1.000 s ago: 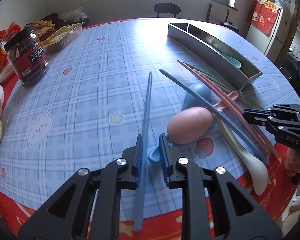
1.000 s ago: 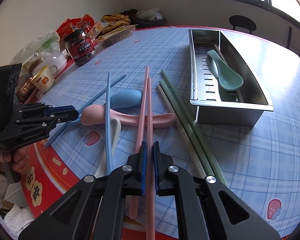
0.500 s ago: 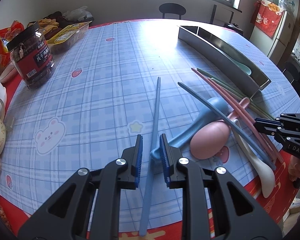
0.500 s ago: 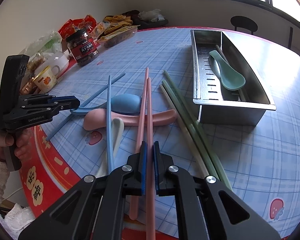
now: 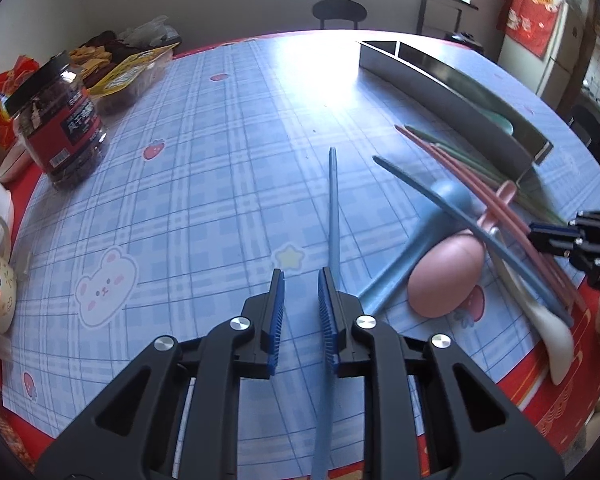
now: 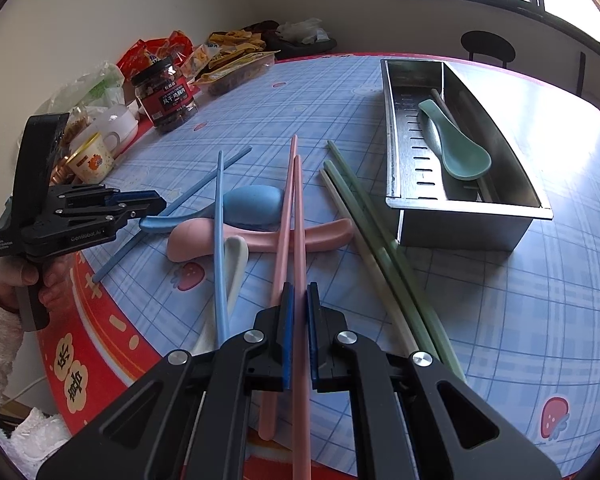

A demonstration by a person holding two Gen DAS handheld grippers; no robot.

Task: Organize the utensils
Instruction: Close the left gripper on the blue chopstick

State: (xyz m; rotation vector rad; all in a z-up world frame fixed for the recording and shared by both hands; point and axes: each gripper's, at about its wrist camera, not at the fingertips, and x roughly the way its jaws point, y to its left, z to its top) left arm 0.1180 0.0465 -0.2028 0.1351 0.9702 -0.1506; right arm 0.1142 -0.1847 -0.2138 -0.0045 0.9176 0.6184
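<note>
My right view looks down into the steel tray (image 6: 466, 216), where a green spoon (image 6: 456, 152) lies; my left view gives only the tray's long outer wall. The left view shows my left claw (image 5: 301, 280) partly open, a blue chopstick (image 5: 332, 216) lying against its right pad, the left pad clear of it. In the right view my right claw (image 6: 299, 292) is pinched onto 1 pink chopstick (image 6: 299, 220). The other pink chopstick, the green chopsticks (image 6: 364, 220), a second blue chopstick (image 6: 219, 240) and the pink spoon (image 6: 260, 236), blue spoon (image 6: 252, 204) and white spoon (image 6: 236, 256) lie piled between the claws near the bench (image 6: 520, 320) edge. Open checked cloth spreads beyond. The jar (image 6: 166, 96) carries Chinese characters; the left claw's body reads "GenRobot.AI".
</note>
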